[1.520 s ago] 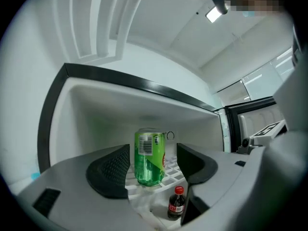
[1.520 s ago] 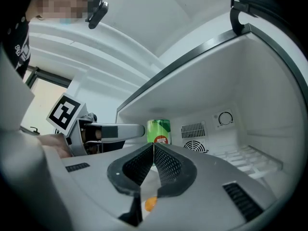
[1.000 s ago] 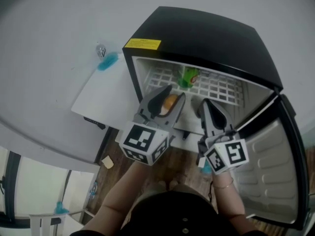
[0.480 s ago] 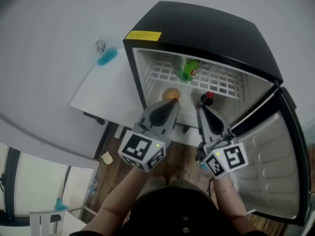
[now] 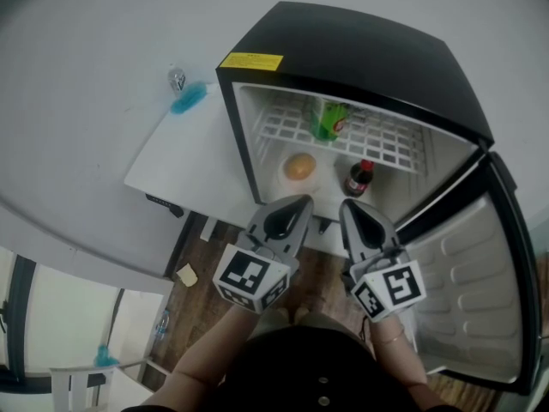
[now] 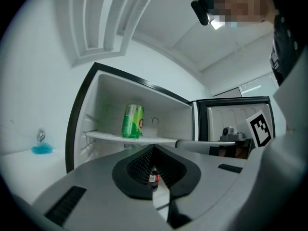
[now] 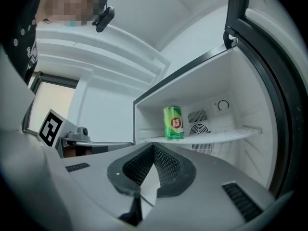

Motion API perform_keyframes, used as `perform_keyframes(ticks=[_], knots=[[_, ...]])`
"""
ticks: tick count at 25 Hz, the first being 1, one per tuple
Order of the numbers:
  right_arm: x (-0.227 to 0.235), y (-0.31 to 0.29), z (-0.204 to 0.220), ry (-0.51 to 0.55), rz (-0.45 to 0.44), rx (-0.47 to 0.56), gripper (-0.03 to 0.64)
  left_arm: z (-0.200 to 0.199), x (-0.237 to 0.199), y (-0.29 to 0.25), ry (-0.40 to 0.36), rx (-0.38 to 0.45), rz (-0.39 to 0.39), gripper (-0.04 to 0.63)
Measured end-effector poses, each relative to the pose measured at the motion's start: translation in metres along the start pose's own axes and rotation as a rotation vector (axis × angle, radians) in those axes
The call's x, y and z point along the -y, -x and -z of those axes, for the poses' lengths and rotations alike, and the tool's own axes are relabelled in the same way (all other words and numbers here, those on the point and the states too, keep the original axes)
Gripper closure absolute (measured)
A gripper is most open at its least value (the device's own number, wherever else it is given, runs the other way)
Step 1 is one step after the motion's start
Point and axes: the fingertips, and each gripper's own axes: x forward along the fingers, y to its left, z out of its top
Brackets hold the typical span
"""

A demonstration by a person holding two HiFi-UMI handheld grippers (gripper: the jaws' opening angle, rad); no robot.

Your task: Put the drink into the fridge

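No legible print on the fridge's [image 5: 360,54] yellow sticker [image 5: 250,61] or green can [image 5: 327,120]

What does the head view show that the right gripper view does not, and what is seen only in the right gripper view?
Only the head view: the dark bottle and a round orange thing on the lower level of the fridge, and a blue thing on the white counter.
Only the right gripper view: the dial and the round vent on the back wall.
Both: the green can on the wire shelf of the open fridge, and the shut right tool.
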Motion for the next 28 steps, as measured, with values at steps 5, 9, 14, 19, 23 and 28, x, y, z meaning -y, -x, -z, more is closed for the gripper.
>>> perform_keyframes(ticks=[5,9,14,19,23,28], knots=[[-0.002,-0.001,0.006,0.010,0.006,-0.024,0.609,0.006,0.011,-0.003,-0.015,-0.019,0.000,0.588],[-0.005,-0.001,0.010,0.010,-0.006,-0.038,0.609,0.010,0.015,0.000,-0.015,-0.024,0.008,0.588],[-0.010,-0.002,0.015,0.030,-0.031,-0.056,0.609,0.013,0.013,0.003,-0.008,-0.028,0.000,0.588],[-0.017,-0.005,0.015,0.070,-0.064,-0.067,0.609,0.017,0.012,0.004,-0.002,-0.045,-0.003,0.588],[-0.018,-0.005,0.018,0.075,-0.074,-0.078,0.609,0.018,0.015,0.002,-0.003,-0.057,0.011,0.588],[-0.019,-0.003,0.020,0.090,-0.099,-0.098,0.609,0.021,0.015,0.002,-0.009,-0.067,0.013,0.589]])
